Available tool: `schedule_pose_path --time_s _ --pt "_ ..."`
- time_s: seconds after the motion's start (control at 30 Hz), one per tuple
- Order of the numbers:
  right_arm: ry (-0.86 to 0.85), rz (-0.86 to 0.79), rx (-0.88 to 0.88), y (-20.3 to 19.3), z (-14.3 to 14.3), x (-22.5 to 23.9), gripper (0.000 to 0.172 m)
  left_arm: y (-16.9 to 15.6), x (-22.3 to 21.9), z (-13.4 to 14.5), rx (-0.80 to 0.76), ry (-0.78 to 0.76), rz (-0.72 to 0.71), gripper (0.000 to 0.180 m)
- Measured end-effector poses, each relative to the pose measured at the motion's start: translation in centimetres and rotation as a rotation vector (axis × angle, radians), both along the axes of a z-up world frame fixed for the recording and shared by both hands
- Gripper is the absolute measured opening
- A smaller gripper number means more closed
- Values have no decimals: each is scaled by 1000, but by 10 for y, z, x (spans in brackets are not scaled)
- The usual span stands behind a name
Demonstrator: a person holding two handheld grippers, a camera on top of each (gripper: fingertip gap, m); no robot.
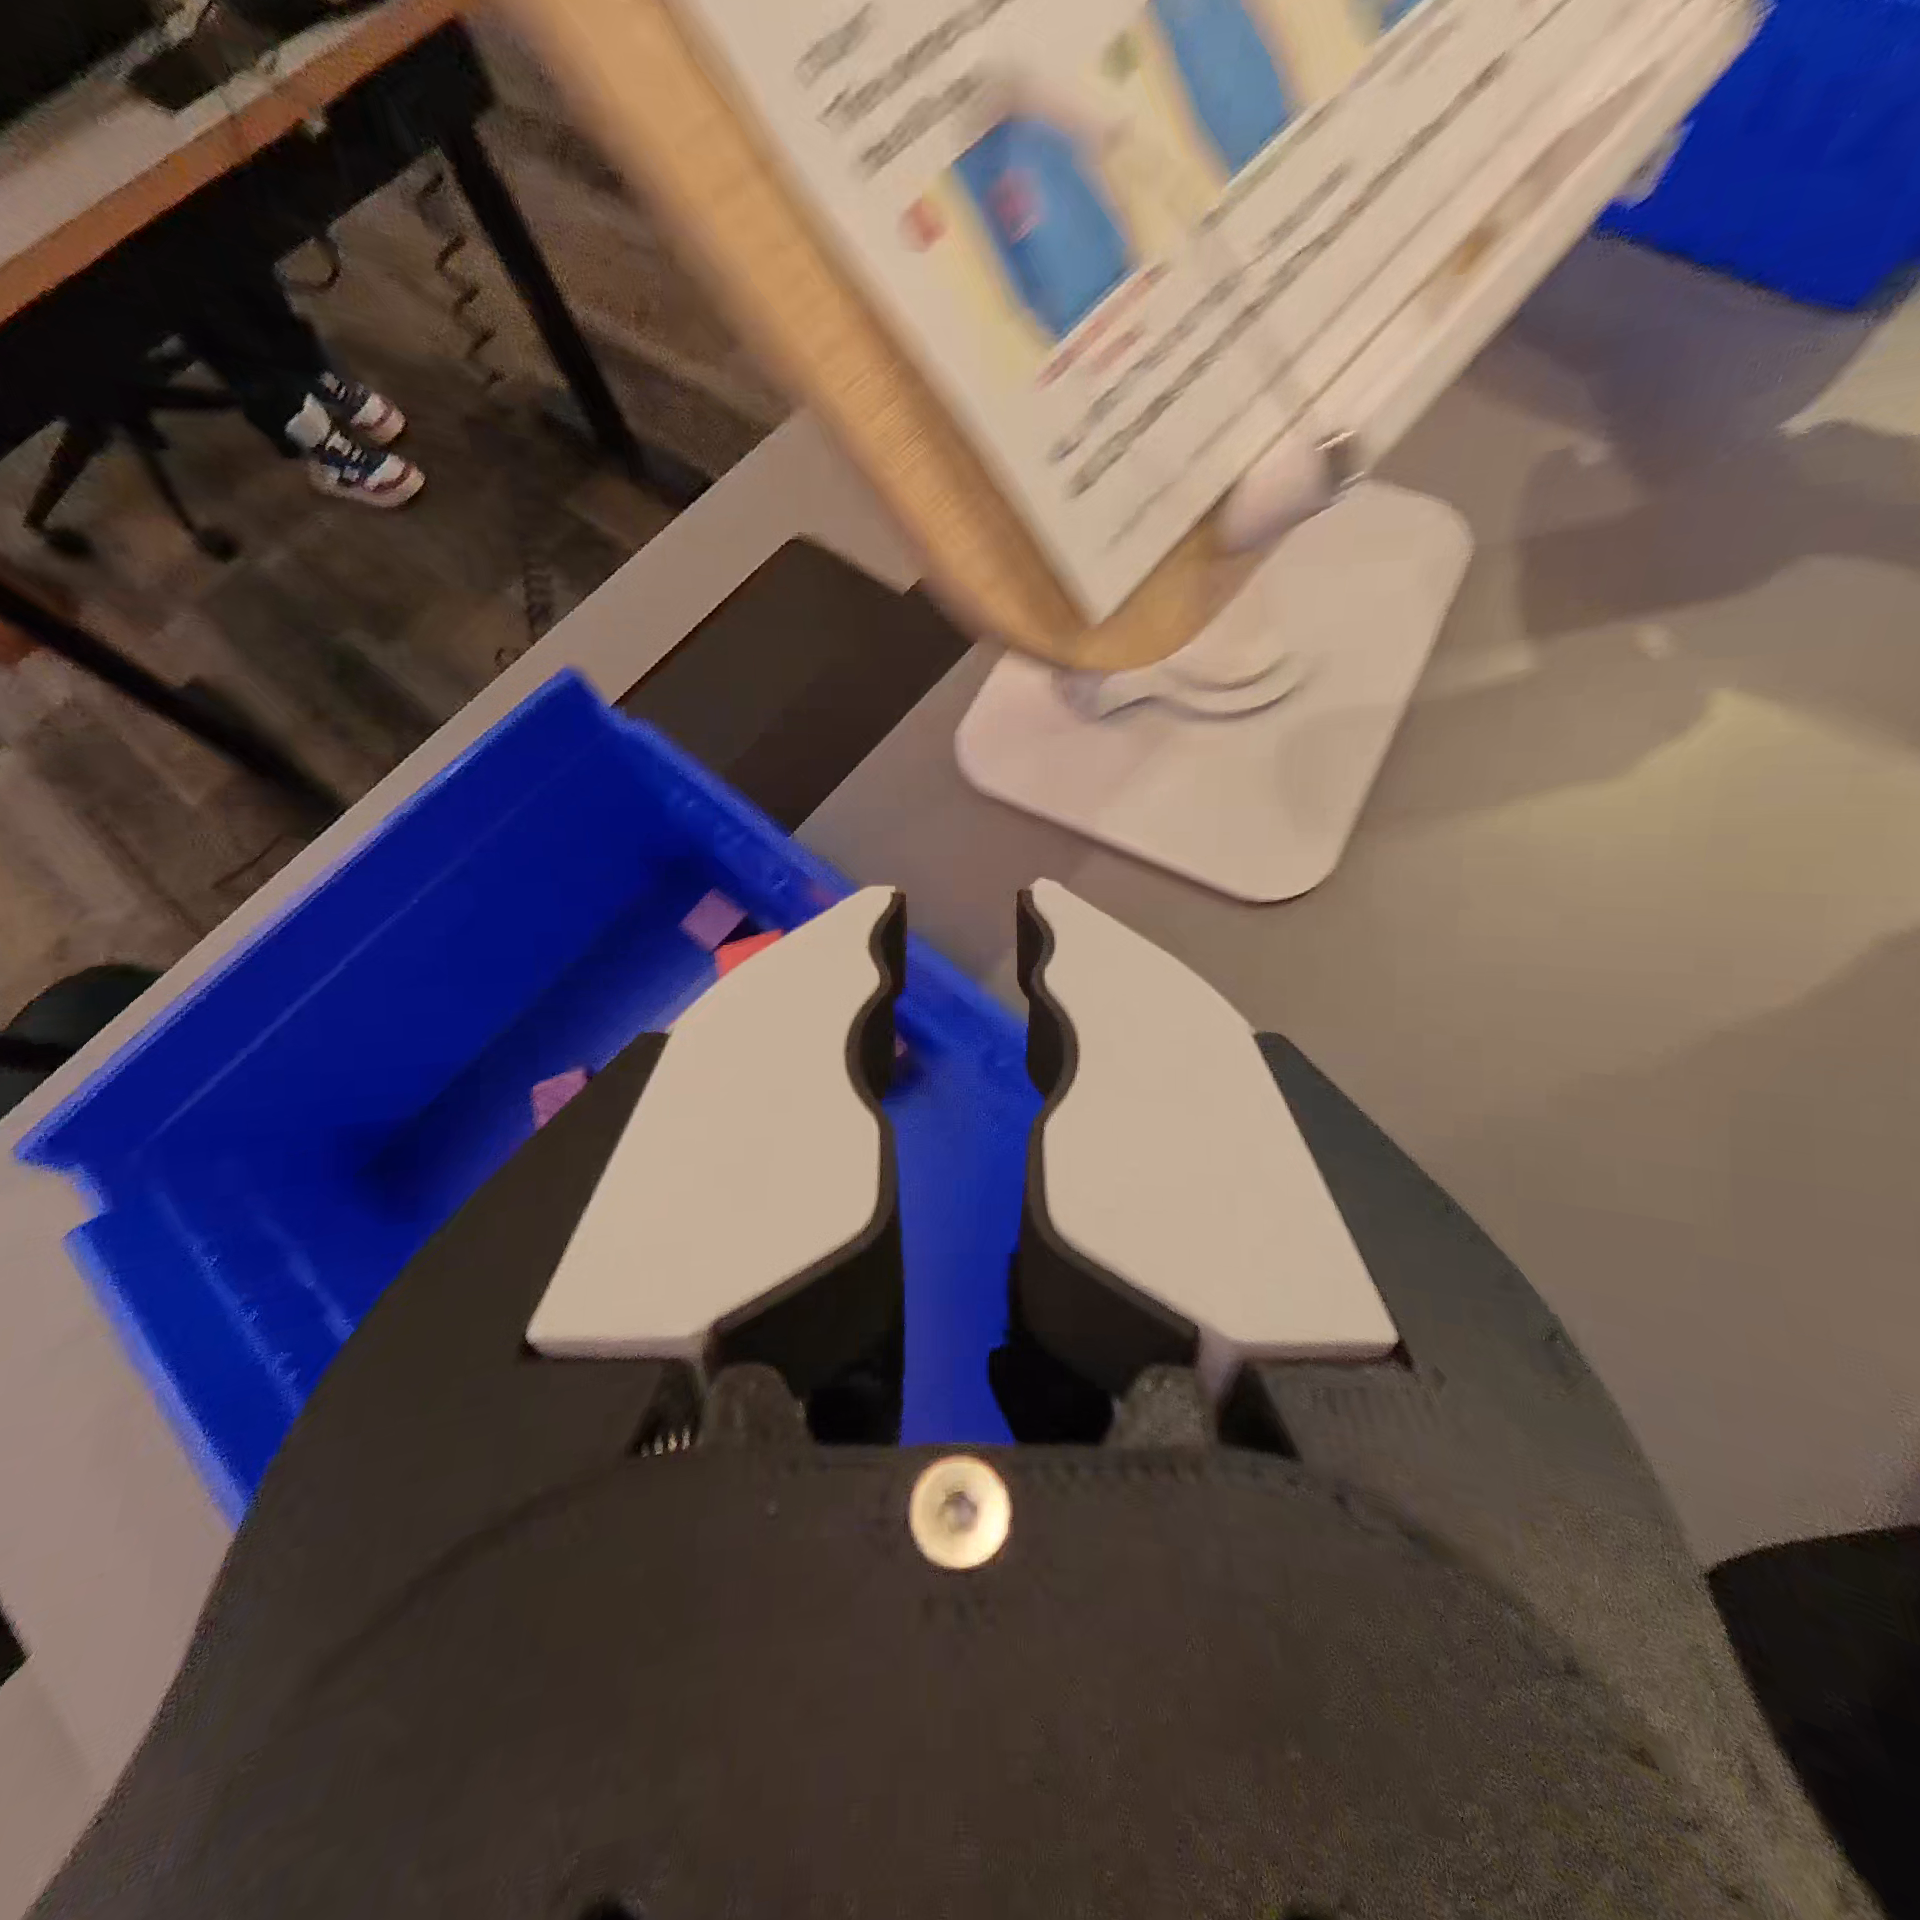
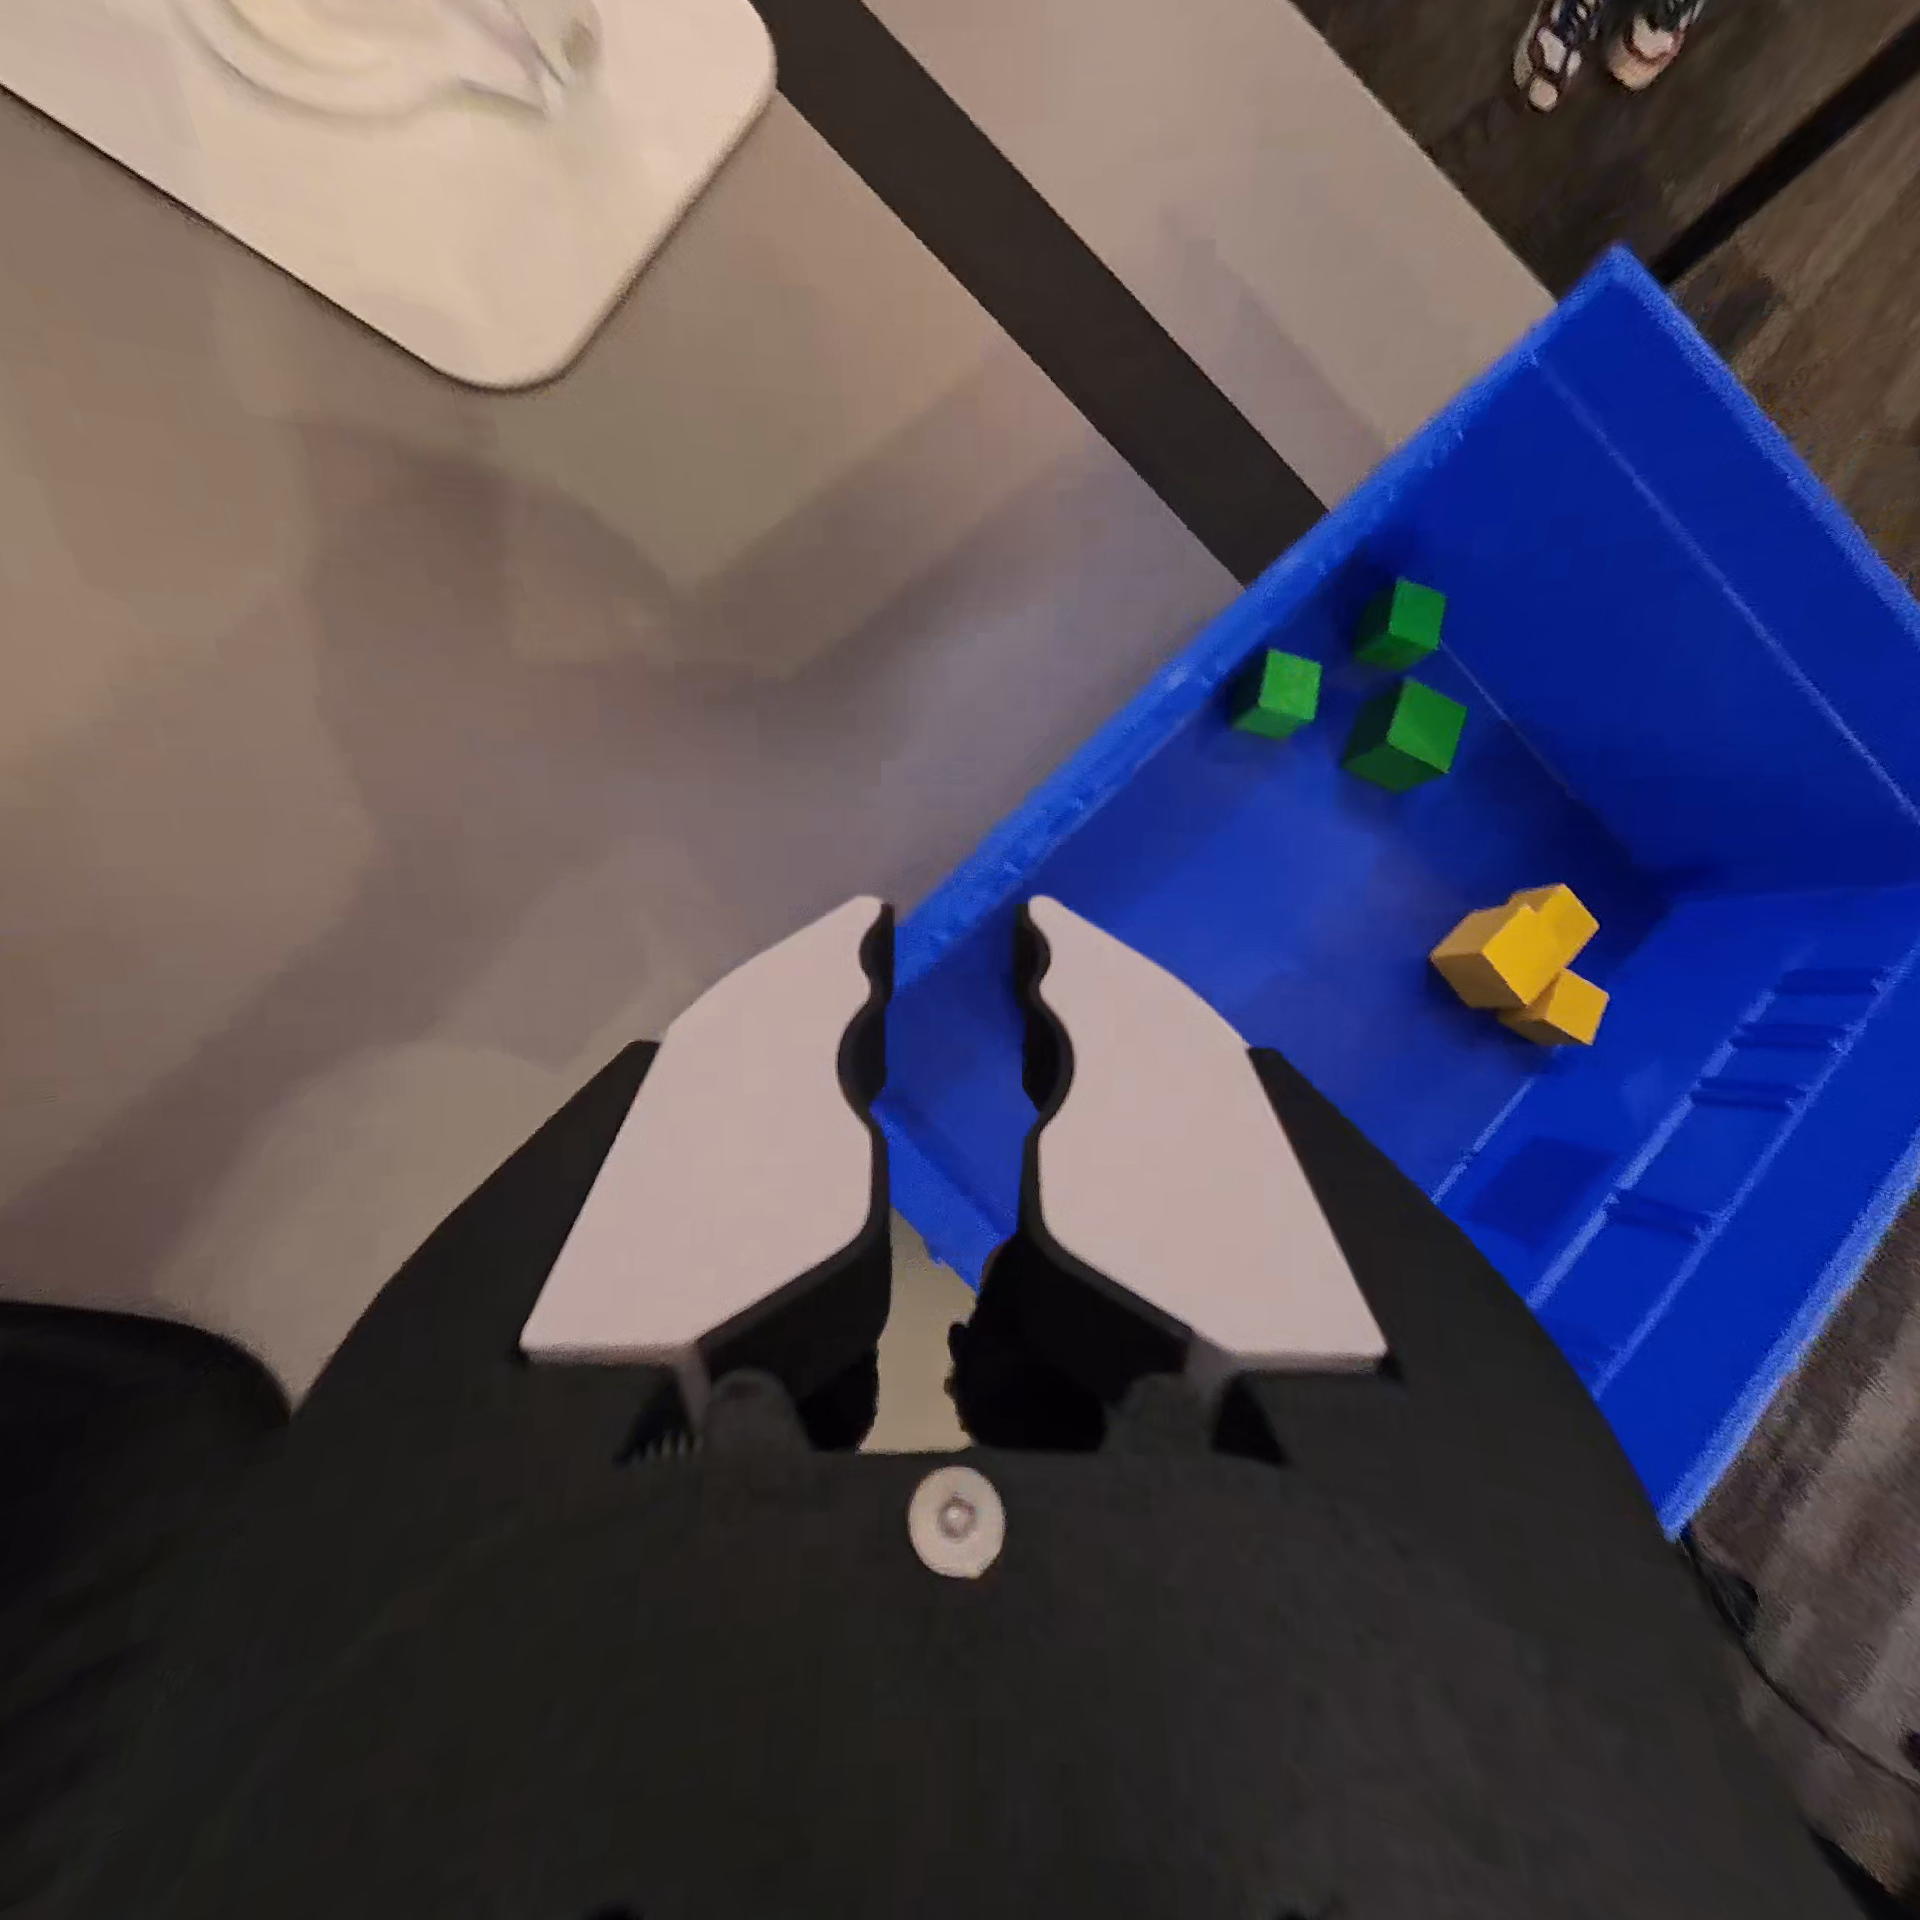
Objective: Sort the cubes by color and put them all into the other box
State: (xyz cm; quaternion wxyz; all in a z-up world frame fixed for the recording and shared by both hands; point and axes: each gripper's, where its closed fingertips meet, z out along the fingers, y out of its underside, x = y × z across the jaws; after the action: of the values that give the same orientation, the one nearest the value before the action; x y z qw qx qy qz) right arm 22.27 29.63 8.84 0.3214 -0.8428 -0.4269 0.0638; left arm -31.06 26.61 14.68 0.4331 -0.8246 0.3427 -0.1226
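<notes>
Blue plastic box (image 1: 343,1091) in the left wrist view is smeared by motion blur and largely covered by the left gripper (image 1: 961,914); only slivers of purple cubes (image 1: 712,920) and one red cube (image 1: 748,951) show past the fingers, count unclear. The tilted printed sheet (image 1: 1195,239) on a white stand (image 1: 1226,727) is blurred and cut off at the top, and a second blue box (image 1: 1808,156) is clipped at the right edge. Left jaws are parted with a narrow gap, nothing between them, hanging above the box's near wall and the grey bench (image 1: 1558,1039). In the right wrist view the other blue box (image 2: 1714,623) sits at the bench edge, its far corner cut off at the frame; three green cubes (image 2: 1403,727) lie grouped toward one end, and yellow cubes (image 2: 1517,961) are piled together toward the other, number hard to tell. The right gripper (image 2: 954,920) has its jaws slightly apart, gripping nothing, poised over that box's near rim. The white stand base (image 2: 416,156) is cropped at top left.
</notes>
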Motion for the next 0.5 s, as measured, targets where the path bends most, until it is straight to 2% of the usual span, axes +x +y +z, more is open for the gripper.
schedule_pose_path --time_s 0.13,0.27,0.4,0.5 --pt "24 26 10 -7 12 -23 21 32 -32 -35 -56 57 35 23" --pt "36 49 17 -10 19 -41 21 63 -39 -81 -146 55 65 30" --pt "32 75 27 -12 23 -55 20 78 -46 -126 -272 103 113 44" --pt "41 90 29 -14 27 -62 20 85 -48 -142 -311 93 151 49"
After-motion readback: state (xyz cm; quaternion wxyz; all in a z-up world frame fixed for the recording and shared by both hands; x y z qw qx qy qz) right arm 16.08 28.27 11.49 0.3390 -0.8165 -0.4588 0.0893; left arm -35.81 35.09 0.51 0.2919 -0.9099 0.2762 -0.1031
